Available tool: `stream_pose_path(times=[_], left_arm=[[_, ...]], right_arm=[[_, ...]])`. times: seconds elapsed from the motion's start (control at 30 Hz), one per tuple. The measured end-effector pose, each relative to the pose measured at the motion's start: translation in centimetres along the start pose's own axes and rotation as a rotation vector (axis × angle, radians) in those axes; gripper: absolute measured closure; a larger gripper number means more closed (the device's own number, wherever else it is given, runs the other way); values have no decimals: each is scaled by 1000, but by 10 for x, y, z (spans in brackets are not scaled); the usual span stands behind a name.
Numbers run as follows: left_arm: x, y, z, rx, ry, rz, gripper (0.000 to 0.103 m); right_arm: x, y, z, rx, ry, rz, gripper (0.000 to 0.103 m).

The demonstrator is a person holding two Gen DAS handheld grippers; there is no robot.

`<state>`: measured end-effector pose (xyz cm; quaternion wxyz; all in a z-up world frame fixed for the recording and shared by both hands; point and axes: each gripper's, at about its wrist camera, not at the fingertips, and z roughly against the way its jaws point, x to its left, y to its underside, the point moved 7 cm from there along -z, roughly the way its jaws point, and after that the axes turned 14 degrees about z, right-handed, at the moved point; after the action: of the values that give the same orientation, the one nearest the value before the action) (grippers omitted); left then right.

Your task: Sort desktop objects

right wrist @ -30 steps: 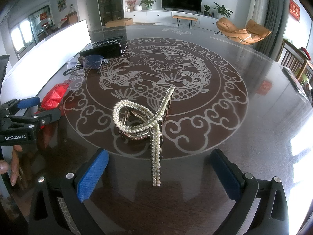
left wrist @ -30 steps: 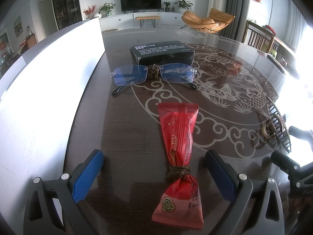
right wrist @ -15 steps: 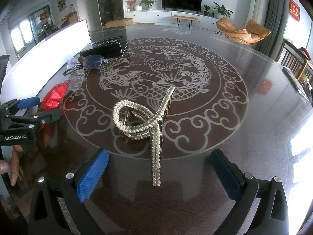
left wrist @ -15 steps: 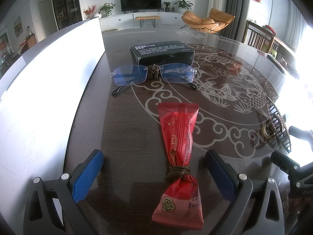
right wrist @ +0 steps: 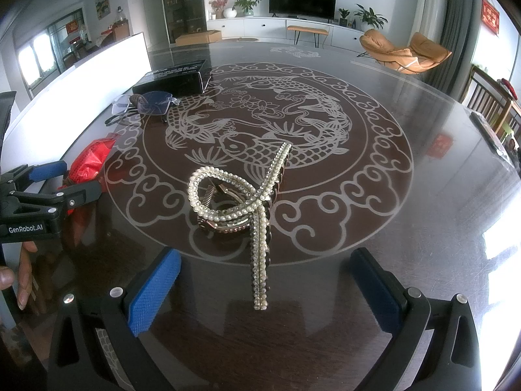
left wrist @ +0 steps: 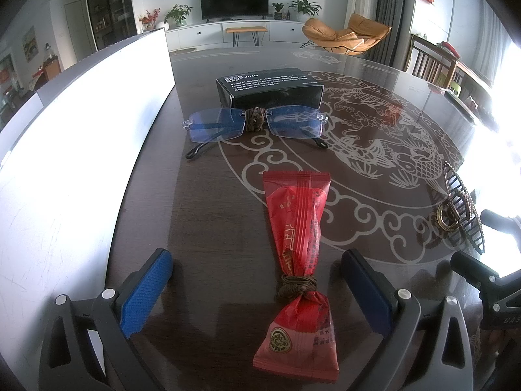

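Observation:
A red snack packet (left wrist: 298, 257) tied with brown cord lies on the dark table between the open fingers of my left gripper (left wrist: 257, 290). Beyond it lie rimless glasses (left wrist: 254, 123) and a black box (left wrist: 270, 86). A pearl-studded hair claw (right wrist: 242, 200) lies just ahead of my open right gripper (right wrist: 265, 293), its long tail reaching between the fingers. The claw also shows at the right of the left wrist view (left wrist: 456, 211). The packet (right wrist: 89, 163), glasses (right wrist: 143, 106) and box (right wrist: 172, 78) show at the left of the right wrist view, where the left gripper (right wrist: 62, 179) straddles the packet.
A long white panel (left wrist: 75, 150) runs along the table's left side. The round table (right wrist: 423, 228) carries an etched fish pattern. Chairs stand at the far right edge (right wrist: 488, 104).

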<state>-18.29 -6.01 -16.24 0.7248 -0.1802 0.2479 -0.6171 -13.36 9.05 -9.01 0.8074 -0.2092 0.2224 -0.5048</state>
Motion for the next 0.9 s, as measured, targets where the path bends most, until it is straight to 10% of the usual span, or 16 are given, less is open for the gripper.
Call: stream_pose_path(times=[0.9], left_arm=[[-1,8,6,34,50,-83,0]], right_arm=[[1,2,3,14,-46,35,0]])
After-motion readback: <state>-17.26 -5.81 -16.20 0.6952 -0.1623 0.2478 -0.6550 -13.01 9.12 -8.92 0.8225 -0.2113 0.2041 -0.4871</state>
